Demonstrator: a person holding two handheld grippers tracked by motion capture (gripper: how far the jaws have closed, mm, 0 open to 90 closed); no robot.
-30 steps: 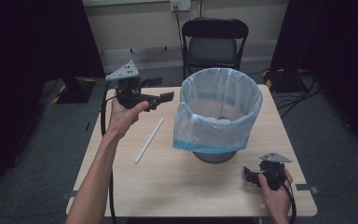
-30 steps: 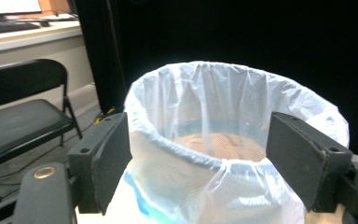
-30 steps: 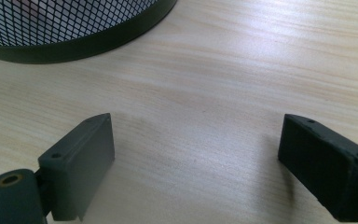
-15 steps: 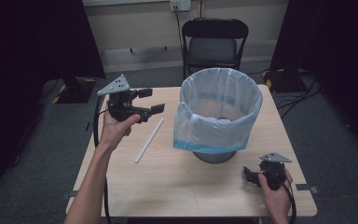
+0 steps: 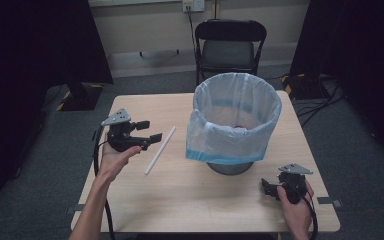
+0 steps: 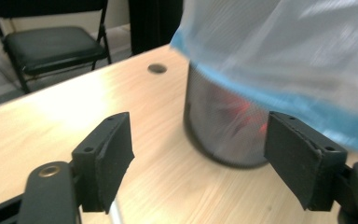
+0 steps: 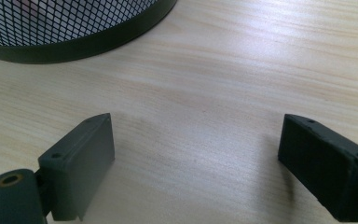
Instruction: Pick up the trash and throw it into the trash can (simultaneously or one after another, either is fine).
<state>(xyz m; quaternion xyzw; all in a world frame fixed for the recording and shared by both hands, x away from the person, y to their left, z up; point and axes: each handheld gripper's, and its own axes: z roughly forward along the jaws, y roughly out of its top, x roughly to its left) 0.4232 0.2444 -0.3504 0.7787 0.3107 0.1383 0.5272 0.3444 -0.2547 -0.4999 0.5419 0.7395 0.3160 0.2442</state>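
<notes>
White tube (image 5: 160, 150) lies flat on table (image 5: 180, 200), long axis diagonal, far end toward bin (image 5: 235, 125). Your left gripper (image 5: 149, 131) fingers spread, just closing slightly, nothing between; right gripper (image 5: 266, 186) fingers spread, empty.

Left claw (image 5: 149, 131) wide — beside white tube (image 5: 160, 150)

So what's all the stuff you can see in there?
white stick: one, white, flat on the table left of the bin
bin: one, dark mesh, standing mid-table
bin liner: one, pale blue, folded over the bin's rim
table: one, light wood
chair: one, black, behind the table
wall socket: one, pale, on the wall
left gripper: one, black, by the stick, jaws open, just closing a little, nothing between them
right gripper: one, black, near the table's front right, jaws open
</notes>
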